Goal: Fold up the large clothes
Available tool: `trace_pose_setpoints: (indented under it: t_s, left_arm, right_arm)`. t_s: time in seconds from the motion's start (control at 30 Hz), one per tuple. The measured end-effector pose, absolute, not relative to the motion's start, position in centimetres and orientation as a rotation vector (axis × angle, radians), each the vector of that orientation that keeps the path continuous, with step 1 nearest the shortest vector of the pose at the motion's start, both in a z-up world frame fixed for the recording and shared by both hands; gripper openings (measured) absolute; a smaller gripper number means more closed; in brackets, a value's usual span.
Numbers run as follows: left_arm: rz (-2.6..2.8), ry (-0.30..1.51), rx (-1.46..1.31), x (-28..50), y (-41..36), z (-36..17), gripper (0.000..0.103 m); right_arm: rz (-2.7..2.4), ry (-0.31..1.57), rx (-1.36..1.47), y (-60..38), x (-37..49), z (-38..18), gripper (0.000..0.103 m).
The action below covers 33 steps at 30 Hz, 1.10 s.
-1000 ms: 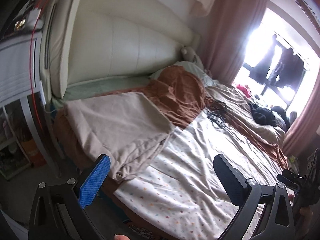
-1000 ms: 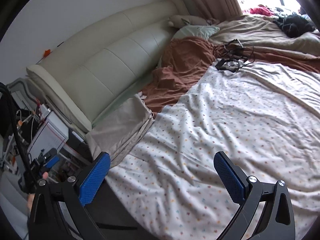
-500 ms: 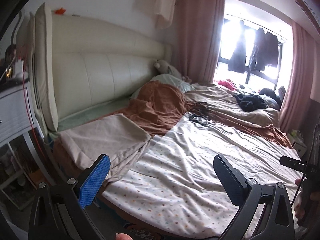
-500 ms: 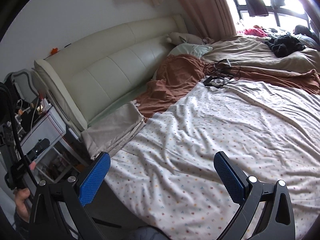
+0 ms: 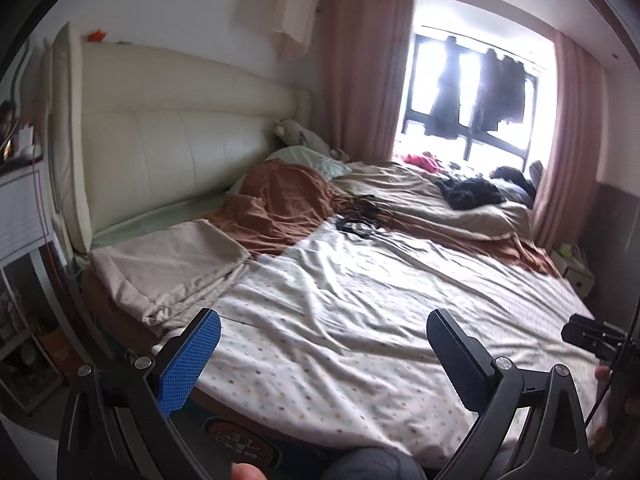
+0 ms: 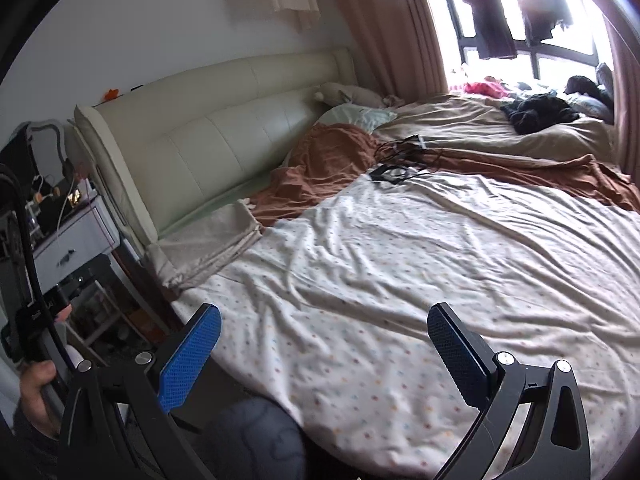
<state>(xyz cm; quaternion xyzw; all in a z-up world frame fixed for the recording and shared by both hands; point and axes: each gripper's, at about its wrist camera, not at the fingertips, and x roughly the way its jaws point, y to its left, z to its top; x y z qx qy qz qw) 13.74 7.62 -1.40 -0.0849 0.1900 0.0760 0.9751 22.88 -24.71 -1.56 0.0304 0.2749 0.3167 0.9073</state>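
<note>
A large white sheet with small coloured dots (image 5: 352,304) lies spread and wrinkled over the bed; it also shows in the right wrist view (image 6: 400,272). A folded beige cloth (image 5: 168,264) lies at the bed's near left corner, also in the right wrist view (image 6: 208,244). My left gripper (image 5: 320,364) is open and empty, held above the bed's near edge. My right gripper (image 6: 324,360) is open and empty, also above the near edge. Neither touches any cloth.
A rumpled brown blanket (image 5: 280,204) and black cables (image 5: 360,216) lie by the cream headboard (image 5: 168,152). Dark clothes (image 5: 468,192) lie near the window. A white nightstand (image 6: 76,236) stands left of the bed. Pink curtains (image 5: 568,140) frame the window.
Both grippers have tilted up and pulled back from the bed, so more of the room and window shows. Both stay open and empty. The cloths have not moved.
</note>
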Motion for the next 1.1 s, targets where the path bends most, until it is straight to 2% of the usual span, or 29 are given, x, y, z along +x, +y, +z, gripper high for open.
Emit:
trace_pose_setpoints:
  t_s: [0.5,1.1]
  left_arm:
    - [0.107,0.358,-0.125,10.0,4.6,-3.5,0.103]
    - [0.089,0.347,-0.119,8.3,4.2,-3.3,0.103]
  right_arm:
    - [0.592,0.548,0.106,-28.3,16.8,-4.1,0.103]
    - [0.582,0.531,0.128,-28.6,15.4,-3.1,0.103]
